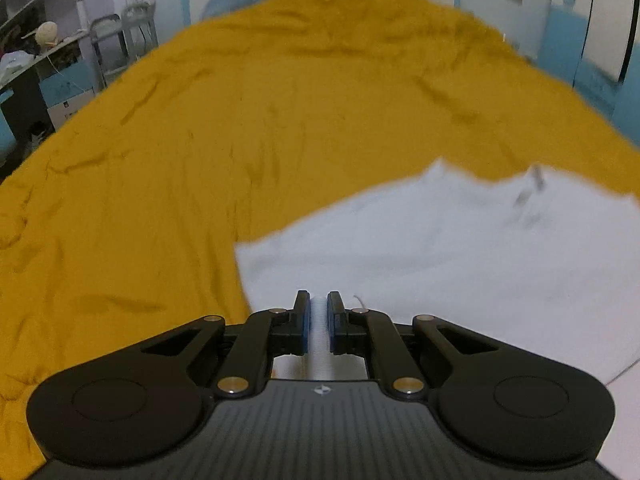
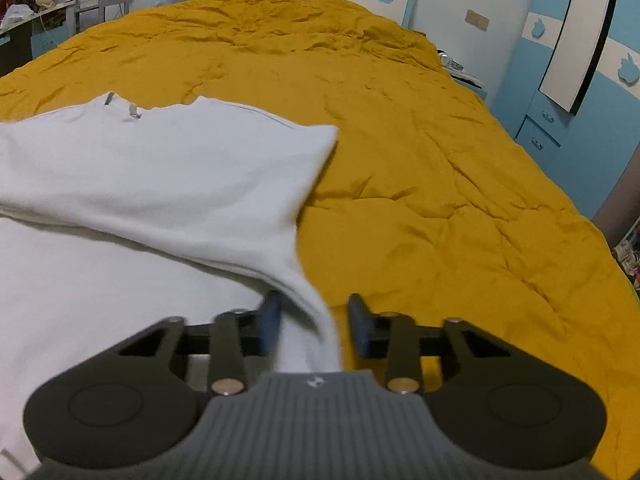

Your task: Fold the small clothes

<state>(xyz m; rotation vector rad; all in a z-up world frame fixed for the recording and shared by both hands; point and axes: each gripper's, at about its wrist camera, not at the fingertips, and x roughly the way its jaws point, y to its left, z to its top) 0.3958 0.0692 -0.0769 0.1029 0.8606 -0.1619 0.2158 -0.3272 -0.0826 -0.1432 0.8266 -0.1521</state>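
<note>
On the mustard bedspread, the left gripper clamps the white garment's ribbed edge, while the right gripper stands apart around a fold

My left tool points steeply down, its jaws pinched tight on a fold of the white garment. My right tool tilts down too, jaws apart around that garment's edge.
</note>
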